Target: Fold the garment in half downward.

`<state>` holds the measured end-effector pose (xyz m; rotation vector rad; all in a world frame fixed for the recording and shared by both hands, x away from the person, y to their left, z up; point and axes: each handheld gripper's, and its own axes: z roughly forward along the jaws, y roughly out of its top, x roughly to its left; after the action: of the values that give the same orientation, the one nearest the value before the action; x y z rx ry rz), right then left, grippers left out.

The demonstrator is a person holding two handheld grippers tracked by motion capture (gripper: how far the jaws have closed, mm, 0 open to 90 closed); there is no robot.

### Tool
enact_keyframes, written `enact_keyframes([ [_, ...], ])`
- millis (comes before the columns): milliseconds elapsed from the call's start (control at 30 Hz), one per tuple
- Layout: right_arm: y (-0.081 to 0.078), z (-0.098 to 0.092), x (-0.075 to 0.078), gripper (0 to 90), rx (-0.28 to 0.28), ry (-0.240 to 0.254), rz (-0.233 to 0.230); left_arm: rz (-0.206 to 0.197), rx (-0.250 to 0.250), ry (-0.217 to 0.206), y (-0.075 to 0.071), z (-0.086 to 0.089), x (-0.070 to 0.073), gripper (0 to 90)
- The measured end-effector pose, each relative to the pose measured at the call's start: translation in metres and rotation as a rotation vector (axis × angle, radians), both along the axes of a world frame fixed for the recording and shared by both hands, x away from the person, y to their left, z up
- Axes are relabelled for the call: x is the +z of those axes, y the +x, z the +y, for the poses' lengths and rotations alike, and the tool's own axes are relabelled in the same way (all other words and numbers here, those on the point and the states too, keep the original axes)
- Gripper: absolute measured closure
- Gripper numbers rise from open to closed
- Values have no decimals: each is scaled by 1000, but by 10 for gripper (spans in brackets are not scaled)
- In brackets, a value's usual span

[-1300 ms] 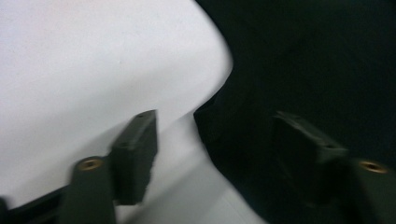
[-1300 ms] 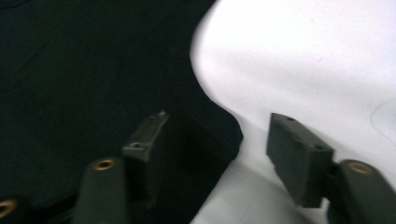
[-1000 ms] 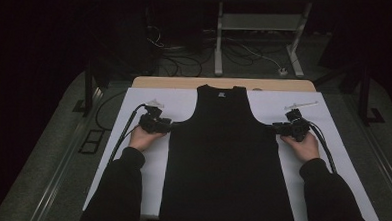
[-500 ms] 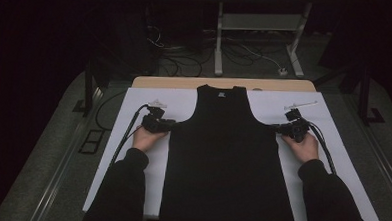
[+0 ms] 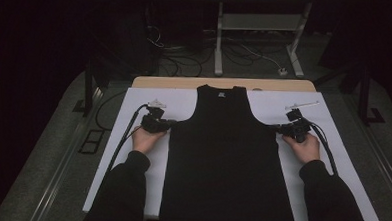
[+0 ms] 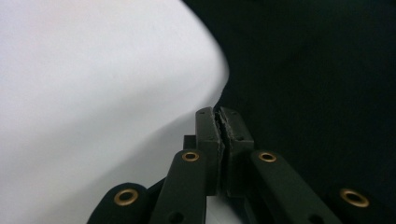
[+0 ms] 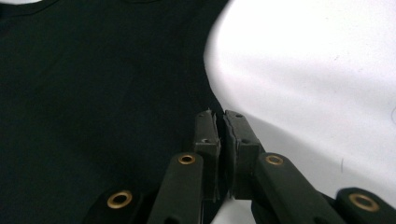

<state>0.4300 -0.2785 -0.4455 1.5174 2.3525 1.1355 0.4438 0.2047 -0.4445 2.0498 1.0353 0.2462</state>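
While the black tank top [image 5: 229,162] lay flat and face up along the middle of the white sheet [image 5: 122,152] on the bench [image 5: 150,82], its neck toward the far edge, you had a tool at each side seam just below the armholes. Your left tool [image 5: 169,123] had just been closing, and its own view showed the jaws together with the garment's edge [image 6: 222,100] nipped between the pads. Your right tool [image 5: 279,128] had likewise just been closing on the opposite edge [image 7: 208,105], clamped on only a thin bite of cloth. Both hands rested on the sheet just beside the top. To do this step well, I judged you should have checked that each pinch took both layers of fabric and not the sheet beneath, then lifted both sides evenly, so the body stayed smooth and the thin grip did not slip.
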Motion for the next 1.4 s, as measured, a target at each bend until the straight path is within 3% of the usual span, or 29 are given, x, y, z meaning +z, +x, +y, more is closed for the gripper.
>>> enact_keyframes([
  [333, -7, -1, 7, 834, -2, 31, -11, -35, 10, -104, -10, 6, 16, 863],
  [400, -11, -3, 13, 835, 1, 77, -20, -19, 16, -134, -12, 11, 19, 863],
  [767, -25, -6, 24, 834, 17, 147, -29, 15, -5, -162, -22, 7, 21, 862],
  [867, -28, -7, 27, 834, 19, 150, -26, 38, 5, -175, -25, 10, 21, 863],
  [1400, -49, -22, 35, 834, -10, 228, -34, 43, 55, -263, -46, 29, 30, 862],
])
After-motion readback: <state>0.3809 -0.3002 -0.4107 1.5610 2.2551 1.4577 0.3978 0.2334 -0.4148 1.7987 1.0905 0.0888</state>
